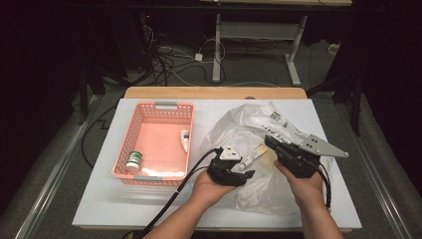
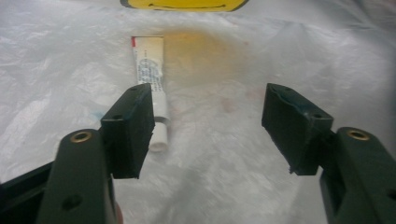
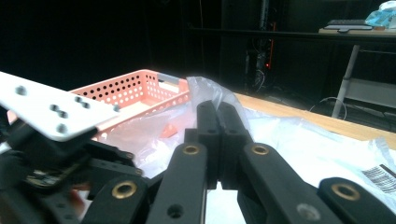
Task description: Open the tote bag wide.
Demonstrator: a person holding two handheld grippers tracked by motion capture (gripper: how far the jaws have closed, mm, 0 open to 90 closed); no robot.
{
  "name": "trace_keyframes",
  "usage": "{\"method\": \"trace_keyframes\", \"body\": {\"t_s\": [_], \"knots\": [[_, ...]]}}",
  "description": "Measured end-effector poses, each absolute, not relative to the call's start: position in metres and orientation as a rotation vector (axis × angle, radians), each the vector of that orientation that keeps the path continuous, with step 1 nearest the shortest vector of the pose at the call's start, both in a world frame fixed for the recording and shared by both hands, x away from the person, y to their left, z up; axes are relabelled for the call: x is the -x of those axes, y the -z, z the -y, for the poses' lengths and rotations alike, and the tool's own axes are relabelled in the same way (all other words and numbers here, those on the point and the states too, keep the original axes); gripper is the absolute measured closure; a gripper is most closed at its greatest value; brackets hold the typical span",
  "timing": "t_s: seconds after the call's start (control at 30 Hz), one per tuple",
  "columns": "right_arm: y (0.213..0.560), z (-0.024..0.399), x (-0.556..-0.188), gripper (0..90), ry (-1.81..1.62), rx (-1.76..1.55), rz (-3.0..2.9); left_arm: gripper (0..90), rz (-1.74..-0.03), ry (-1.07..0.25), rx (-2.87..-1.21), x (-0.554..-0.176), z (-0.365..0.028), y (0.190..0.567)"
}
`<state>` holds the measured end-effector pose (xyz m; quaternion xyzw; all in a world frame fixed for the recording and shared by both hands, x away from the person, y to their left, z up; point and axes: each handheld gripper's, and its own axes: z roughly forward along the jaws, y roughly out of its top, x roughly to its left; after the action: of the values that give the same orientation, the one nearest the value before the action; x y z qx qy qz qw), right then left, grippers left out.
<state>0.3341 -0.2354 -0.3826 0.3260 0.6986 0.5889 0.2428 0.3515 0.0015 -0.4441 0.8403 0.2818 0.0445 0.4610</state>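
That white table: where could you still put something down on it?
The white table is bare left of the pink basket and along its near edge. The basket floor is open between the small bottle and the tube. It is crowded at the right, where the plastic bag spreads under both grippers.

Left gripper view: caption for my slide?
Open left claw over a small white tube lying on the clear plastic bag.
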Motion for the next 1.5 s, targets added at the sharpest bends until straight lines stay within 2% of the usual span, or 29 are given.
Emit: {"method": "trace_keyframes", "body": {"t_s": [0.4,0.5,0.73,1.5], "knots": [[0.382,0.237,-0.333,90.0,-1.606,-0.888,-1.903,16.6,-0.675,-0.143,-2.032,-0.321,-0.03,0.428],[0.382,0.237,-0.333,90.0,-1.605,-0.889,-1.904,15.3,-0.667,-0.159,-2.03,-0.313,-0.039,0.425],[0.382,0.237,-0.333,90.0,-1.602,-0.89,-1.903,0.0,-0.698,-0.186,-2.016,-0.303,-0.059,0.417],[0.383,0.238,-0.333,90.0,-1.591,-0.897,-1.907,0.0,-0.789,-0.29,-1.966,-0.29,-0.133,0.407]]}}
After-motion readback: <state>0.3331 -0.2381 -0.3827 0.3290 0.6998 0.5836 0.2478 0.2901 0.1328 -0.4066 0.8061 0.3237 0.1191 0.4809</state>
